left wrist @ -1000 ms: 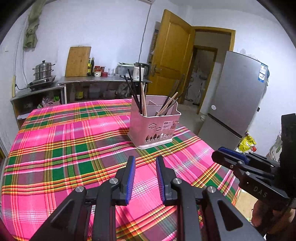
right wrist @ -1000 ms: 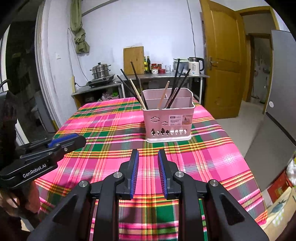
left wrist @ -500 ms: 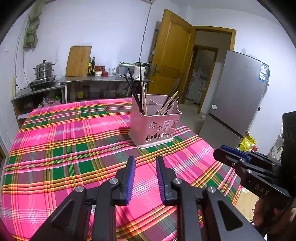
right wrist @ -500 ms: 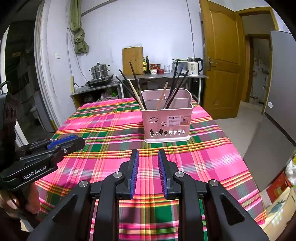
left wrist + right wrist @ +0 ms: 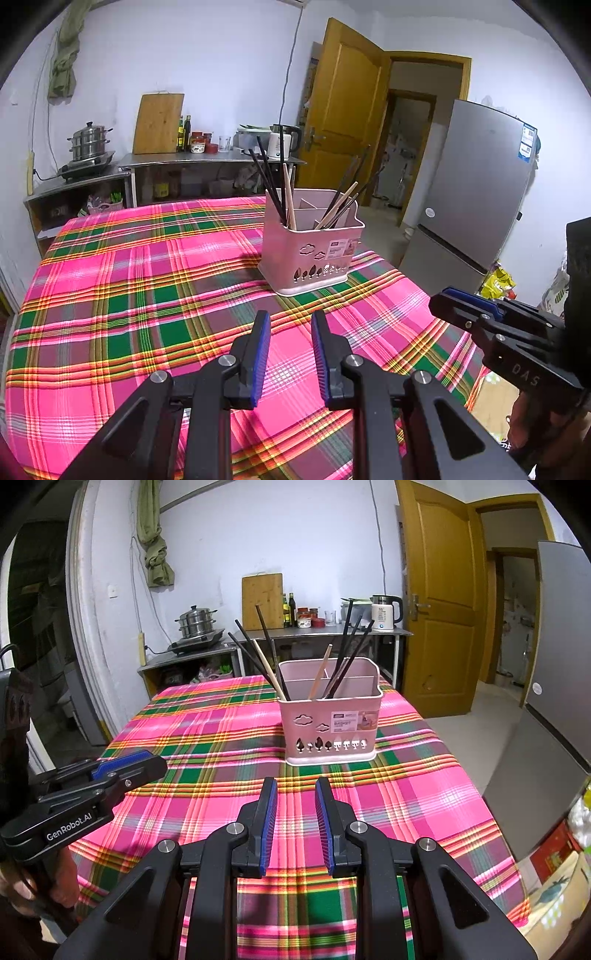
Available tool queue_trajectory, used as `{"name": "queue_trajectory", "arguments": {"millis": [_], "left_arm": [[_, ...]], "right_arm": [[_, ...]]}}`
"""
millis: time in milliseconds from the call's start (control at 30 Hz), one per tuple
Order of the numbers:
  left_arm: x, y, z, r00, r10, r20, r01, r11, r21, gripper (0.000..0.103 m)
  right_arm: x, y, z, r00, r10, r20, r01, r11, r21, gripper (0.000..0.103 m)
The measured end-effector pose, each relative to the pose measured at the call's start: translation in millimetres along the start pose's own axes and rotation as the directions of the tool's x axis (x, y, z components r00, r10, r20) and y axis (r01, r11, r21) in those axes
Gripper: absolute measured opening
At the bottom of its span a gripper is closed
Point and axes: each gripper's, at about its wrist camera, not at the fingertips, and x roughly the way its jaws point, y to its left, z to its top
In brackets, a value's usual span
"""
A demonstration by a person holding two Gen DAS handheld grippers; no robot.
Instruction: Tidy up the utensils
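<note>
Beyond the fingertips, a table [image 5: 229, 738] in pink-and-green plaid cloth fills the room's middle. Past it, white walls [image 5: 221, 74] back a steel counter [image 5: 207, 158] holding a steamer pot [image 5: 88, 144], leaning cutting board [image 5: 159, 123], bottles and kettle [image 5: 384, 616]. Right of the fingers: an open wooden door [image 5: 343, 118] and grey fridge [image 5: 472, 184].

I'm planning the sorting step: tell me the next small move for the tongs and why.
Probably ease the right tongs forward toward the pink basket. Both tongs are empty, pads apart, hovering over the plaid tablecloth short of the basket. Dark and wooden chopsticks stand mixed in its compartments, so sorting likely starts by reaching one. The left tongs can wait.
</note>
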Motion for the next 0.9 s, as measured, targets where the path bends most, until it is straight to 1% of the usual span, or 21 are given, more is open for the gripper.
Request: {"name": "queue_trajectory", "arguments": {"millis": [900], "left_arm": [[-1.0, 0.4, 0.5, 1.000, 0.000, 0.001, 0.000, 1.000, 0.001, 0.022]], "right_arm": [[0.5, 1.7, -0.2, 1.000, -0.004, -0.008, 0.004, 1.000, -0.001, 0.022]]}}
